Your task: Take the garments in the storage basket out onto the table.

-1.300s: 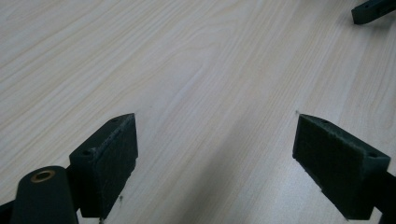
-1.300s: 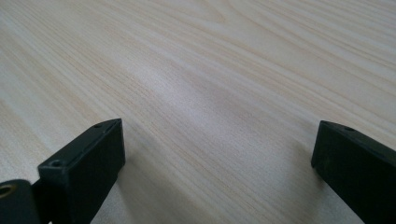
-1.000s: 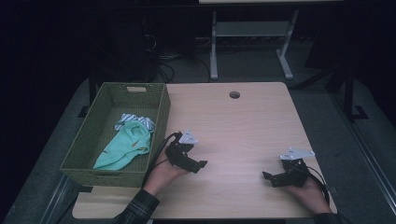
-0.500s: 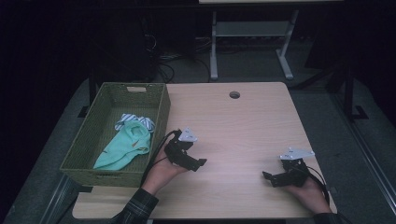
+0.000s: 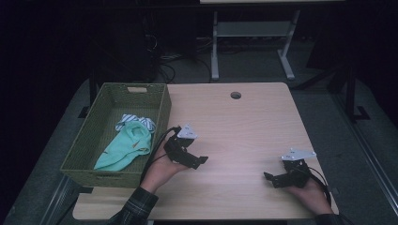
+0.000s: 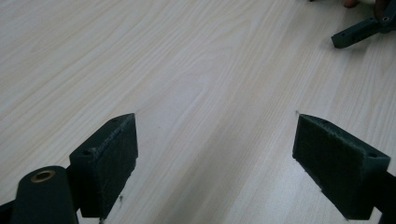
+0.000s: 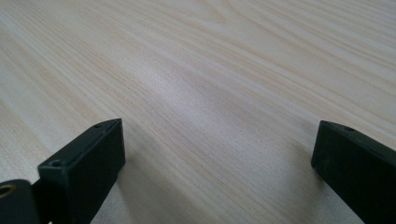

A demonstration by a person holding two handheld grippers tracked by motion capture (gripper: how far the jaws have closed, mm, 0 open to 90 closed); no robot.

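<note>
Presently both grippers are held low over the bare wooden table, nothing between the jaws of either. The left gripper is seen in the high view just beside the right wall of the green woven basket, its jaws pointing away from the basket toward the table's middle. In the left gripper view its jaws are spread wide over plain wood grain, and a jaw of the right gripper is seen at the top right. The right gripper is held near the table's front right corner, well apart from the left; its own view shows jaws likewise spread wide, with only tabletop between them.

The mint-green garment lies crumpled inside the basket, toward its front right part, with a blue-and-white striped cloth just behind it and touching it.

Judged step: the garment is to be fetched from the basket, the left gripper being nearest. To do this well, the left gripper should be turned toward the basket and lifted clear of the wall before being lowered. A raised fold of the mint fabric should be pinched, not the flat middle, so the striped cloth is not dragged along. Jaws should be kept spread until fabric sits fully between the pads.
</note>
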